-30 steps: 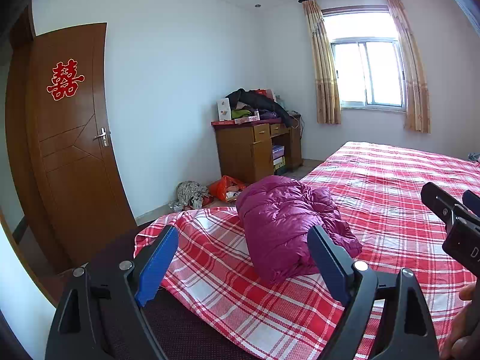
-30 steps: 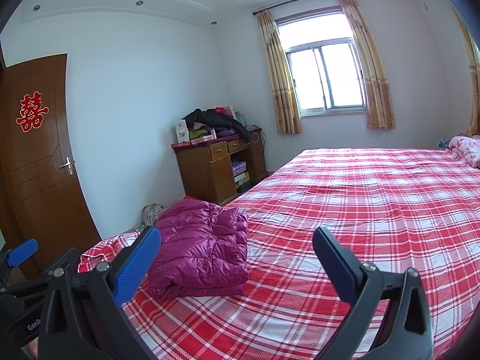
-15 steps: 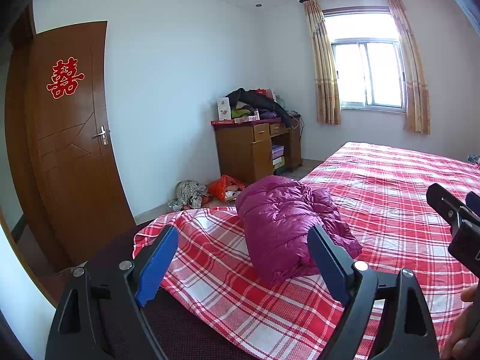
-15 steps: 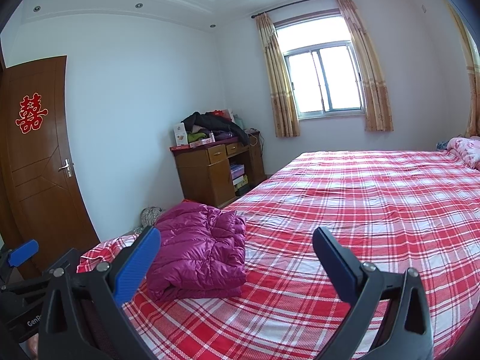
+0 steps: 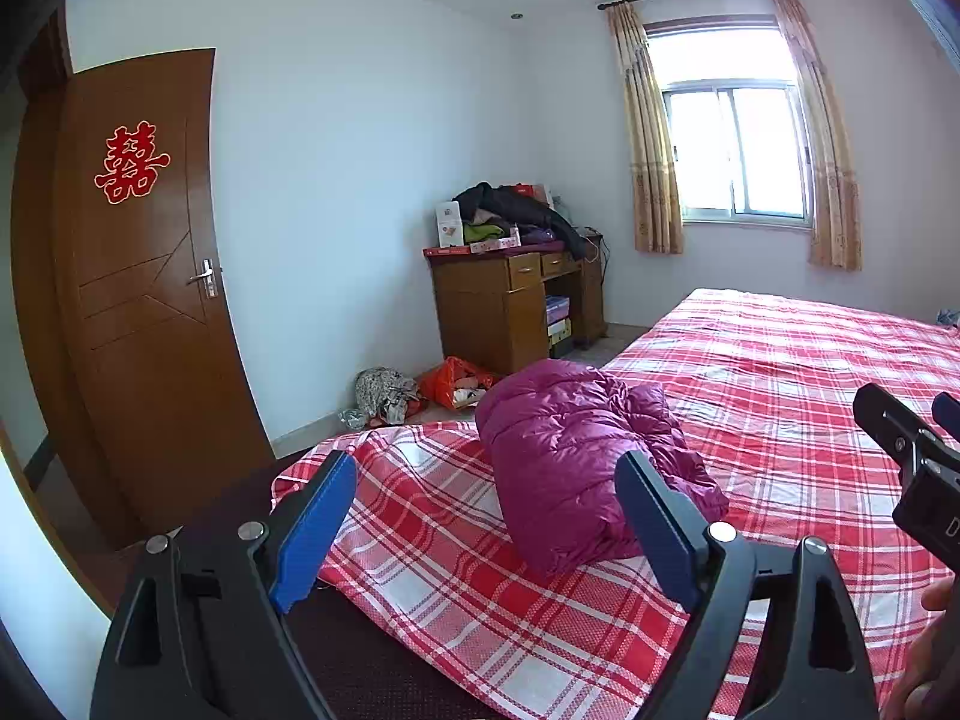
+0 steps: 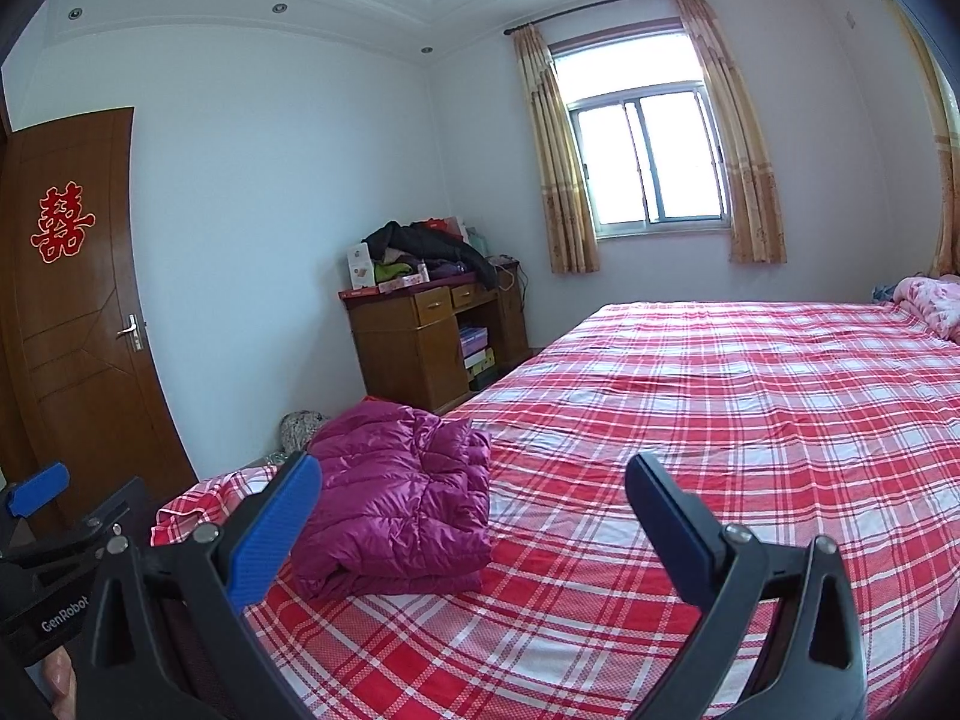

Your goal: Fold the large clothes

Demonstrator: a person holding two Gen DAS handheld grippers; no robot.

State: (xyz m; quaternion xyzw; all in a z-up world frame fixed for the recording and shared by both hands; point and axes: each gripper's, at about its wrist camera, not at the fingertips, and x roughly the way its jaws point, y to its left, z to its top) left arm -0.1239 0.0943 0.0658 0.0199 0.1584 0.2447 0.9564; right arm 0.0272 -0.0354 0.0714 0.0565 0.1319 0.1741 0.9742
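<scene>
A: Where is there room on the bed (image 6: 750, 420)?

B: The red and white checked sheet (image 5: 780, 372) lies bare from the middle out toward the window (image 6: 648, 162) side and the far pillow end. The near left corner of the sheet drops off toward the floor by the door (image 5: 138, 300).

A: And the garment?

B: A magenta puffer jacket (image 5: 570, 468) sits close to that near left corner, folded into a thick, puffy bundle with a rounded top and stacked layers along its right edge.

A: The grippers?

B: The left gripper (image 5: 486, 516) hovers above the bed's near edge, jaws spread wide, with the jacket beyond them and untouched. The right gripper (image 6: 474, 522) also has its jaws spread with nothing in them, the jacket just behind its left finger
</scene>
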